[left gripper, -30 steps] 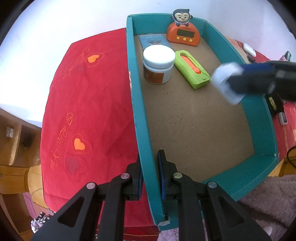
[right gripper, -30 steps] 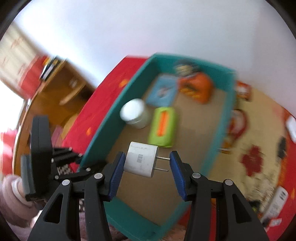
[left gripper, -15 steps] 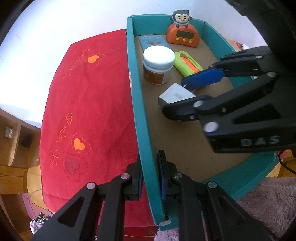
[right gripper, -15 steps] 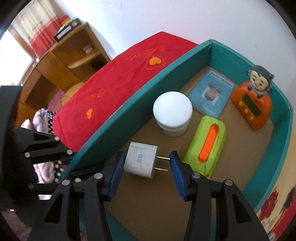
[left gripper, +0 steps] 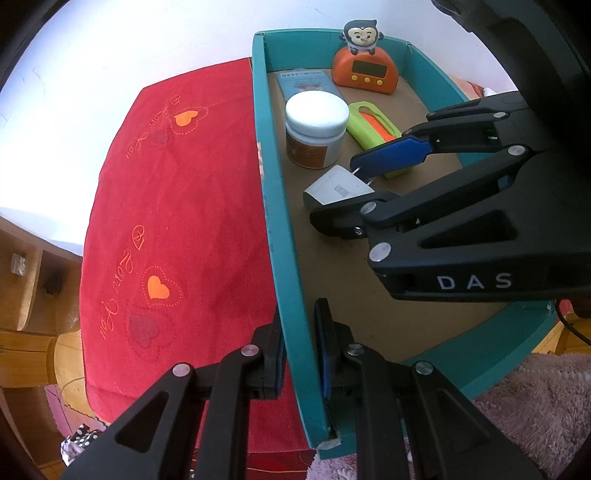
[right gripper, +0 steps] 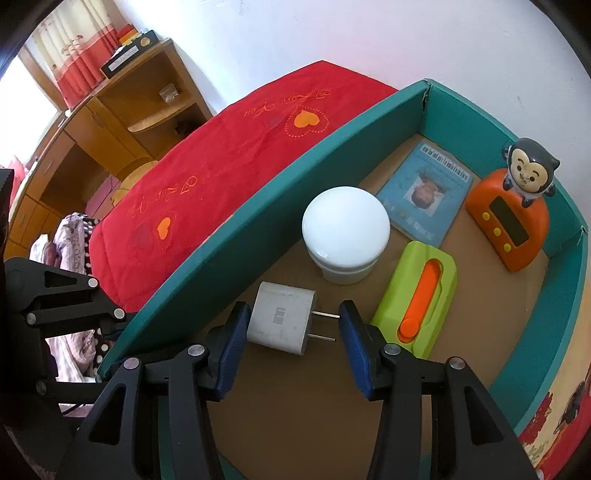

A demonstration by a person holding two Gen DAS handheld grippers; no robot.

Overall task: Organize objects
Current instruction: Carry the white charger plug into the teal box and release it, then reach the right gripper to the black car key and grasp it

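A plain white wall (right gripper: 332,33) fills the top; upper left stands a wooden shelf unit (right gripper: 110,122) — red-and-white curtains (right gripper: 74,55) beside a bright window.

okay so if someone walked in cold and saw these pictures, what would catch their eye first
Probably the white plug adapter clamped lengthwise in the right gripper, low over the brown floor of the teal box beside the white-lidded jar. Next, the orange monkey clock in the far corner and the left gripper pinching the box's side wall. The red heart-stitched cloth fills the rest.
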